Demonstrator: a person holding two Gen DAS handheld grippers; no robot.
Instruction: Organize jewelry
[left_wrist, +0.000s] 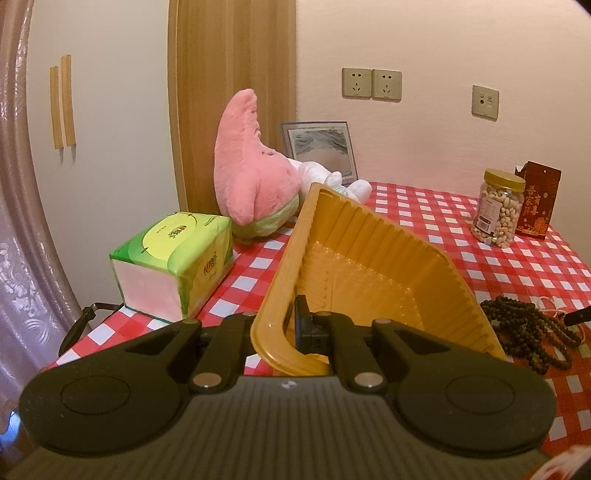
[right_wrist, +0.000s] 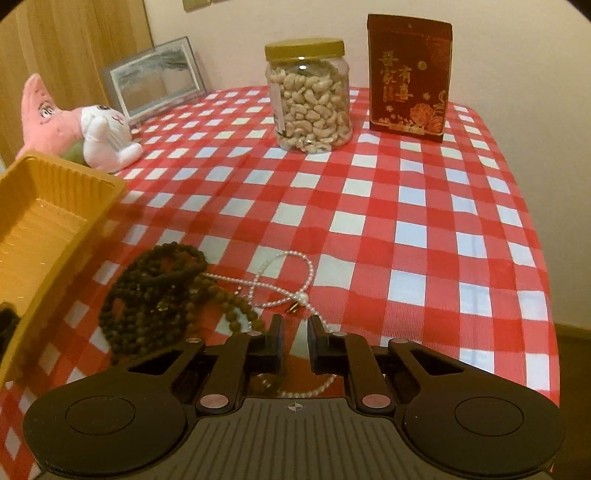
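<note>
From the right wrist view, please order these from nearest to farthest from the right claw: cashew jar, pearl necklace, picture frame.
1. Pearl necklace: on the cloth directly at the right claw, its strand running between the fingers.
2. Cashew jar: upright, ahead in the middle of the table.
3. Picture frame: far back on the left, leaning by the wall.

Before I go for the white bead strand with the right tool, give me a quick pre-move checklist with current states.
1. Left tool clamped on the yellow tray rim: ok.
2. Tray tilted up, open side toward the jewelry: ok.
3. Tray empty inside: ok.
4. Right tool over the white bead strand, a narrow gap between the fingers: ok.
5. Strand actually between the pads: cannot tell; it passes under the tool.
6. Strand free of the dark bead strands: not ok, they overlap at the left.
</note>
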